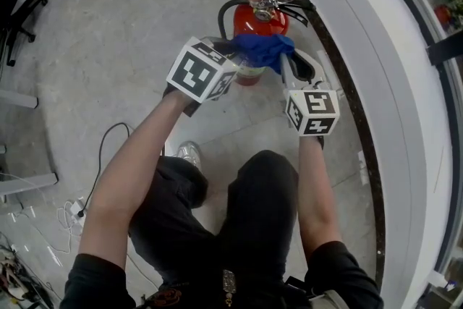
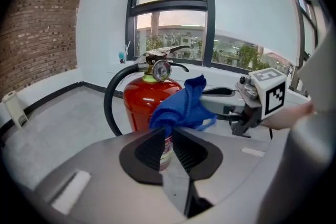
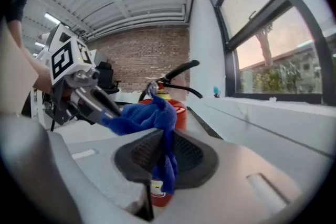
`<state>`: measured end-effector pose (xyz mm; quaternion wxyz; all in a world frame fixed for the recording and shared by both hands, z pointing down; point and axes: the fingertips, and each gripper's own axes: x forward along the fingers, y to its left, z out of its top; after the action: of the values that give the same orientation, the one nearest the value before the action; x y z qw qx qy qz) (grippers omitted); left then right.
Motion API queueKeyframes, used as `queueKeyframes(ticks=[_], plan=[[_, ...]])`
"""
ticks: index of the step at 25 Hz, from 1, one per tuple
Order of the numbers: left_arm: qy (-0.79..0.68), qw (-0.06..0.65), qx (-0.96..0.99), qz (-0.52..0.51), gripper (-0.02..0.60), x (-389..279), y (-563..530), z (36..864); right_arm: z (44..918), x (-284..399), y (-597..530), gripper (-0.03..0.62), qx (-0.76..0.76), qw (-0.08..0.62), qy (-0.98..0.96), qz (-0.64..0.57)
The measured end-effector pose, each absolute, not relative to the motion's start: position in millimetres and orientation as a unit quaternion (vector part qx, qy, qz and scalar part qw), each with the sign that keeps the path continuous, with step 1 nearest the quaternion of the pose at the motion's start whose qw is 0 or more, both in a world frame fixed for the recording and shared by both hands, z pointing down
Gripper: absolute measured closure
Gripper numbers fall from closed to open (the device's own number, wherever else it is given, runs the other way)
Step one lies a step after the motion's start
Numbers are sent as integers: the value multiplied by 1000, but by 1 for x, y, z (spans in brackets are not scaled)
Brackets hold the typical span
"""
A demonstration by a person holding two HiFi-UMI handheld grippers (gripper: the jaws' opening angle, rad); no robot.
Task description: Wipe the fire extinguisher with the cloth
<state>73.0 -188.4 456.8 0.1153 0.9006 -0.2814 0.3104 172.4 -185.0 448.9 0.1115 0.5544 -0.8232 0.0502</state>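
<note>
Found red cylindrical metal fire extinguisher (image 1: 260, 22) upright on grey speckled floor (image 1: 130, 25), upper centre of head view, near white curved window ledge (image 1: 376, 47) running down the right side. Noted black rubber hose (image 1: 226, 11) looping off left of the valve, and round pressure gauge (image 2: 161, 68) at upper centre of left gripper view. Found crumpled blue fabric cloth (image 1: 264, 51) against the upper front of the cylinder, just below the valve, strung between both tools. Checked right gripper (image 3: 164, 134): clamped on cloth with pads pressed together, one fold hanging down between them at centre of right gripper view. Checked left gripper (image 2: 169, 131): slightly spread, narrow gap with extinguisher label visible through it, cloth corner at the tips, no pinch seen. In head view, seen pointing at cloth from lower left and lower right. Noted dark trousers (image 1: 253, 213) over bent knees at bottom centre.
</note>
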Motion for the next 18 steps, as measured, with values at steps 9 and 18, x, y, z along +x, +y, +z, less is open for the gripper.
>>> queueKeyframes(ticks=[9, 18], plan=[[-266, 106, 902, 324, 529, 78, -179, 461, 451, 219, -239, 543, 585, 69, -801, 106], [-284, 102, 890, 342, 529, 54, -174, 470, 469, 220, -247, 545, 584, 87, -799, 116]])
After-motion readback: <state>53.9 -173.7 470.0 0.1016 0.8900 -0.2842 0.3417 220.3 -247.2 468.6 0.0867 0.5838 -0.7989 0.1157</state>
